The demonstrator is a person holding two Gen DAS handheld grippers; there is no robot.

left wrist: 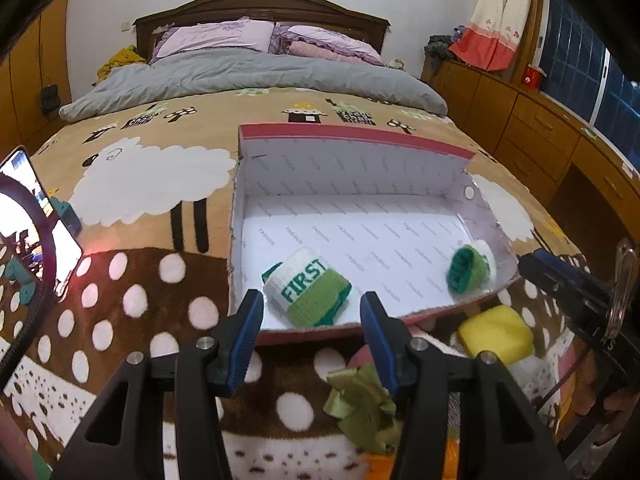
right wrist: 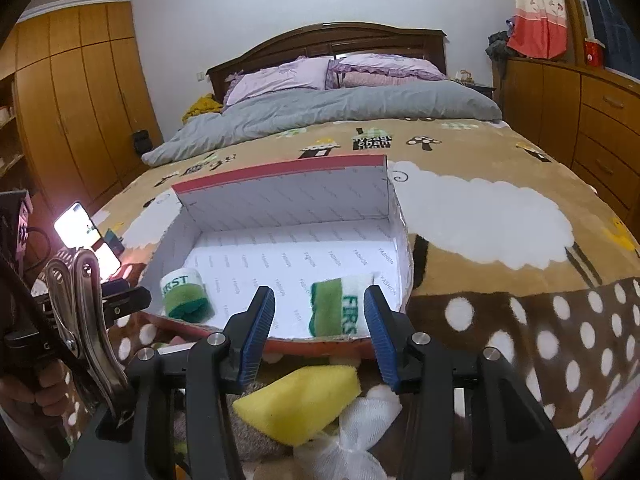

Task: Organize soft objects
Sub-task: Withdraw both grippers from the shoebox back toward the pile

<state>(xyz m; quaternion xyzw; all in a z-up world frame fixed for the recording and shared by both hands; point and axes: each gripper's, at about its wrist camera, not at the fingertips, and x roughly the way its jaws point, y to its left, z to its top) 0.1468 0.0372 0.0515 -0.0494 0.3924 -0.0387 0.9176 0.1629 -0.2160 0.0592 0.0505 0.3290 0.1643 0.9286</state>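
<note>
Both hand-held grippers hang just over the near edge of an open white-lined cardboard box with a red rim [left wrist: 400, 200], which sits on a brown fleece blanket with sheep and white dots [left wrist: 152, 184] on the bed. Left gripper [left wrist: 312, 320] has its blue-padded jaws spread apart with nothing between them; right below its tips a rolled green-and-white knitted sock reading FIRST [left wrist: 306, 294] lies in the box's near left corner. Right gripper [right wrist: 320, 316] is spread apart too, empty, and a second green-and-white knitted sock [right wrist: 340, 306] lies flat by the box's right wall, just beyond its right finger. Outside the box, on the blanket in front, sit a yellow sponge block [right wrist: 298, 402], a crumpled olive-green ribbon bow [left wrist: 362, 408] and some white cloth [right wrist: 360, 440]. A lit phone screen [left wrist: 44, 216] stands off to the left.
</note>
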